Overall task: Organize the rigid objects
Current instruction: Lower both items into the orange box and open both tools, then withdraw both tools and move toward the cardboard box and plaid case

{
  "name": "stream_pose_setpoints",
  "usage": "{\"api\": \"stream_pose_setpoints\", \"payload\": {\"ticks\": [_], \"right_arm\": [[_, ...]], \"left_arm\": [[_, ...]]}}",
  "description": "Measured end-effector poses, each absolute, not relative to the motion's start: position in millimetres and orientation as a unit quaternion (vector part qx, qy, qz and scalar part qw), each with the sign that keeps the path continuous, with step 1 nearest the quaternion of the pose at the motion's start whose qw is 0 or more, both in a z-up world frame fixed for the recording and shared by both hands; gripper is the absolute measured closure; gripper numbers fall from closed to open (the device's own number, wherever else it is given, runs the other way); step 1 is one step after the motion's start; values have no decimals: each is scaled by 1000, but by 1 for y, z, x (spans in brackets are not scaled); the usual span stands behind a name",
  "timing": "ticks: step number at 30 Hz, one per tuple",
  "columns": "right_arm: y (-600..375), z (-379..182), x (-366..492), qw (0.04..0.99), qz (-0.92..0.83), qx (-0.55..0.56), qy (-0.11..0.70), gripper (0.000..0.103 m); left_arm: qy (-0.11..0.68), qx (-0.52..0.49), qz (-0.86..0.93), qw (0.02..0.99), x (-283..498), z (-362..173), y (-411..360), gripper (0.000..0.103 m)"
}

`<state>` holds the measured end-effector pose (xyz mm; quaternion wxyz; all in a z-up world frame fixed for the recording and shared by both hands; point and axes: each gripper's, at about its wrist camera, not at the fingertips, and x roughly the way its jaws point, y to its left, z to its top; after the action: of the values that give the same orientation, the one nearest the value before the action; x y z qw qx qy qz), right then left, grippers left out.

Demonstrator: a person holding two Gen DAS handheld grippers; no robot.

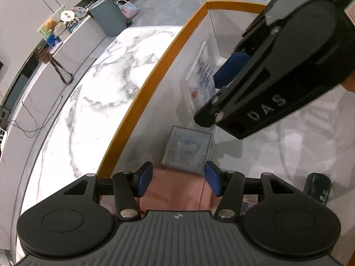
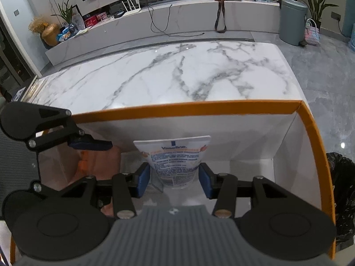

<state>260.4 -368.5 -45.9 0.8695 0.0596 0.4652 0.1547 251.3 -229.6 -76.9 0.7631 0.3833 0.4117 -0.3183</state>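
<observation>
Standing upright inside the orange-rimmed box (image 2: 199,108), the Vaseline tube (image 2: 175,159) is straddled unpinched by the right gripper (image 2: 175,180), while the left gripper (image 1: 178,180) is spread, empty, over the pink box (image 1: 175,190) for neat packing.

One tube (image 2: 175,161), two boxes (image 1: 187,149) (one pink (image 1: 177,190))

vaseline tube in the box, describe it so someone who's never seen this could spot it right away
Start at the white marble table, where a big open box with an orange rim sits at the near edge. Inside, against its far white wall, the Vaseline tube stands with its flat crimped end up. It is white with blue print and orange accents, unlike the clear plastic cube and the pink box nearby.
</observation>
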Motion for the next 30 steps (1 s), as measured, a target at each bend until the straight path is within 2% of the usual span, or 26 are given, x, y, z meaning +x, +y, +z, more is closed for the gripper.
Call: {"api": "stream_pose_setpoints", "payload": {"ticks": [8,12,17,19,30], "right_arm": [[-362,-42,254,869,160,58,465,54],[-358,-40,249,868,160,50,467,47],[-356,-37,242,869,152,39,469,46],[-356,-34,239,870,148,39,468,38],[-347,-15,214,882,144,20,449,37]], "left_arm": [[412,360,-322,773,244,-70,-219,39],[409,352,-320,779,241,-62,-214,38],[400,341,-326,785,234,-52,-209,35],[396,342,-327,787,230,-48,-208,35],[376,315,-330,807,213,-22,-190,35]]}}
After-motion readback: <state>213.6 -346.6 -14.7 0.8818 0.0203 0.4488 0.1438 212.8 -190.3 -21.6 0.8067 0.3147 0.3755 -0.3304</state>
